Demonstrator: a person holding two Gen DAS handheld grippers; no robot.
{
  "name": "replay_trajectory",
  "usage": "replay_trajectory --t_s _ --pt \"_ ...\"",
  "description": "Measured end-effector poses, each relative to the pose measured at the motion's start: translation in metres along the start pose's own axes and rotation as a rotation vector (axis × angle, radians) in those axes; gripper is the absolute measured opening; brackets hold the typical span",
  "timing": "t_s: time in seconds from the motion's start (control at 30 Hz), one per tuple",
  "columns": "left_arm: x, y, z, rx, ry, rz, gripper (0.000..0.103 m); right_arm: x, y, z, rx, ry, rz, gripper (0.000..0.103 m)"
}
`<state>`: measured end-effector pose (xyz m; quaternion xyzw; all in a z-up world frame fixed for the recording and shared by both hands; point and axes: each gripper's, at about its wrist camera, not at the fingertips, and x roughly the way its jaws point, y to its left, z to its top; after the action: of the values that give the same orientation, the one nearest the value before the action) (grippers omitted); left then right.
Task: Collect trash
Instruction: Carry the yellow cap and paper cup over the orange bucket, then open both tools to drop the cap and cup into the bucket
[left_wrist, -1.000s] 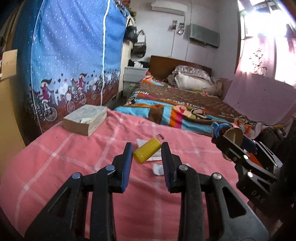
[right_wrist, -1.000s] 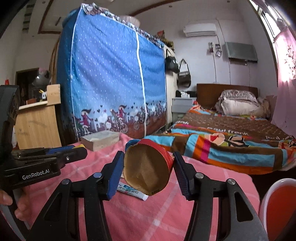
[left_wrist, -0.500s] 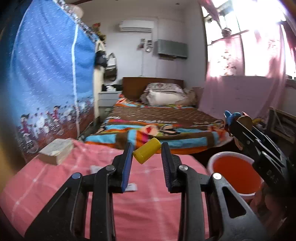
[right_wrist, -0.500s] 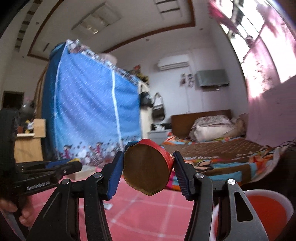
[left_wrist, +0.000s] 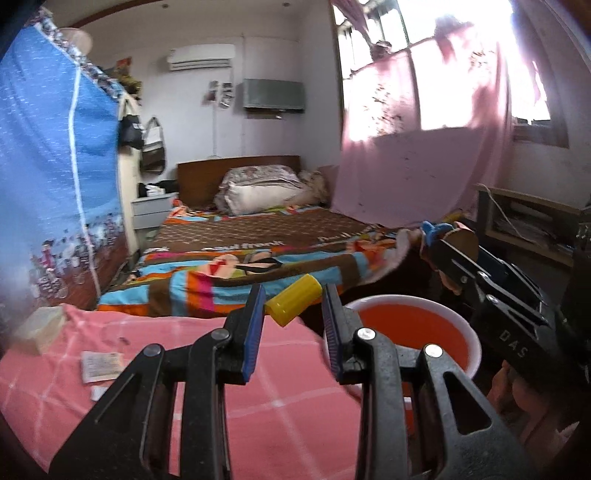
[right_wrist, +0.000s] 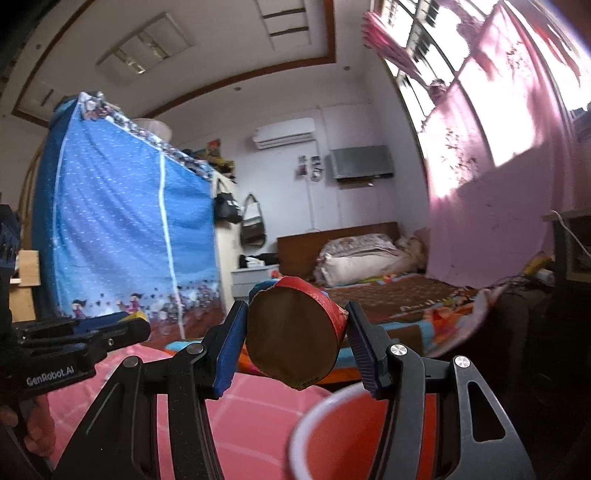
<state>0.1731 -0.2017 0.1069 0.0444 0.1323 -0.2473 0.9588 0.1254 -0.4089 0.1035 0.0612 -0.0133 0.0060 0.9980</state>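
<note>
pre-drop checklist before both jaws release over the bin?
1. Left gripper holds the yellow cap: ok.
2. Right gripper holds the red-rimmed paper cup: ok.
3. Orange bin in view, mouth unobstructed: ok.
4. Cap directly above the bin mouth: cannot tell.
5. Cup directly above the bin: cannot tell.
6. Paper scraps remain on the pink cloth: not ok.

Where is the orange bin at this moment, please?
In the left wrist view the orange bin sits lower right, just past the pink tablecloth's edge, right of the left gripper holding the yellow cap.
</note>
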Motion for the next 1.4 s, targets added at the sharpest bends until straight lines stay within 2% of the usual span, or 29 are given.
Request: replay_trajectory --t_s 0.23,0.67,1.0,1.4 --pt "0.025 -0.033 -0.007 0.020 0.067 -0.085 0.034 -0.003 -0.030 -0.005 0.031 0.051 -0.089 0.053" --pt "0.079 -0.057 -0.024 -0.043 0.240 -0.167 0.034 0.009 -0.068 -0.028 0.065 0.252 -0.212 0.054" --pt "0.107 -0.066 -0.041 -0.094 0.367 -0.189 0.035 0.026 -0.082 -0.047 0.066 0.427 -0.246 0.054" --pt "0.133 -0.072 -0.055 -0.124 0.516 -0.208 0.035 0.039 -0.098 -0.064 0.097 0.564 -0.260 0.055"
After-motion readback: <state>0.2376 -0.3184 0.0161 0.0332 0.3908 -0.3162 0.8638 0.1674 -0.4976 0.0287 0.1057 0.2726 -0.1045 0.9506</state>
